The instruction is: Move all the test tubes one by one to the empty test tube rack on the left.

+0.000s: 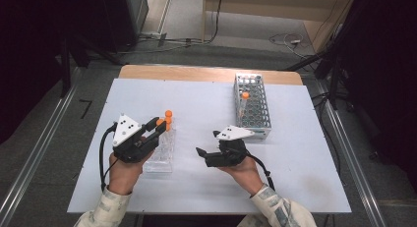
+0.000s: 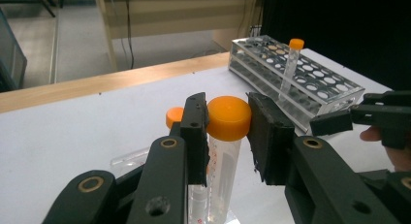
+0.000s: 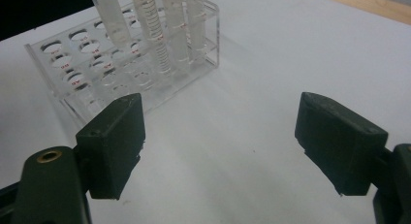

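Observation:
My left gripper [image 1: 159, 126] is shut on the orange cap of a clear tube [image 2: 227, 118], and its jaws press the cap from both sides. The tube hangs upright over the clear plastic rack [image 1: 161, 156]. Its lower end is hidden, so I cannot tell whether it still sits in a hole. Two more orange-capped tubes [image 1: 168, 115] stand in that rack just behind it. My right gripper [image 1: 207, 142] rests to the right of the rack with its jaws wide open and nothing between them [image 3: 220, 136]. It faces the clear rack [image 3: 92, 64] and its tubes [image 3: 156, 35].
A grey mesh rack [image 1: 255, 111] stands at the back right of the white table [image 1: 206, 187] and holds one orange-capped tube [image 1: 244, 101]. A wooden strip [image 1: 196, 72] edges the far side. Bare tabletop lies between the two racks.

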`<action>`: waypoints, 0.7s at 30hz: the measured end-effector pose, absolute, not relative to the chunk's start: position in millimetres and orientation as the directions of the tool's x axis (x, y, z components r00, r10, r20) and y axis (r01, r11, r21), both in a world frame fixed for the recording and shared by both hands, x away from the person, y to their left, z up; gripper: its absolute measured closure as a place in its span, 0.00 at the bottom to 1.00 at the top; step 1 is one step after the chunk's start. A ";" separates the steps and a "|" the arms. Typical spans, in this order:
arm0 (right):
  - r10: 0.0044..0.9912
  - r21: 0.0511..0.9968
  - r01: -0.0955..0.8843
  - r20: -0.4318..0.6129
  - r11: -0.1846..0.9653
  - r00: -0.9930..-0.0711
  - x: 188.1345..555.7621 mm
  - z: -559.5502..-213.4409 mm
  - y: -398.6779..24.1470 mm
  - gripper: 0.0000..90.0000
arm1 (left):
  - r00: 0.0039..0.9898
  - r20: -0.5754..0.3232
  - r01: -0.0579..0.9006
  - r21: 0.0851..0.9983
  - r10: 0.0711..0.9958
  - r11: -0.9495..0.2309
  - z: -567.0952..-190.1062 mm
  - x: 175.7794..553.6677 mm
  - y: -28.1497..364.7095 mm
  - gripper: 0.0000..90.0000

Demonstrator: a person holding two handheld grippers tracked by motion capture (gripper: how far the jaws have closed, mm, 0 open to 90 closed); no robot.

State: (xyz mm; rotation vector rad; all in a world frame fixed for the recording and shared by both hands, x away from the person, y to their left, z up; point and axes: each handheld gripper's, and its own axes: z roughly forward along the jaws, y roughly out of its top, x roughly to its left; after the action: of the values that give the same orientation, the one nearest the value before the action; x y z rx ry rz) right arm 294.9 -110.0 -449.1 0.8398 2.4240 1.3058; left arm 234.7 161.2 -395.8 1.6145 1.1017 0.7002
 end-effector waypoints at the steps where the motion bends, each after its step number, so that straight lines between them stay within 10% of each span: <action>1: 0.600 0.827 0.364 0.042 0.427 -0.799 294.9 -449.1 -110.0 0.19 | 0.410 -0.078 0.317 0.946 0.909 -0.062 -397.1 235.0 161.1 0.79; 21: 0.601 0.826 0.366 0.042 0.428 -0.798 295.1 -450.2 -109.3 0.19 | 0.392 -0.005 0.356 0.923 0.920 -0.147 -420.4 233.9 146.9 0.78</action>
State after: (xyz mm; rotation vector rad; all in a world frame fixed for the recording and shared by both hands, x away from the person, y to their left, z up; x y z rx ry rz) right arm 295.1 -109.3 -450.2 0.8407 2.4243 1.3053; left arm 233.9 146.9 -420.4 1.7040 1.1300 0.7471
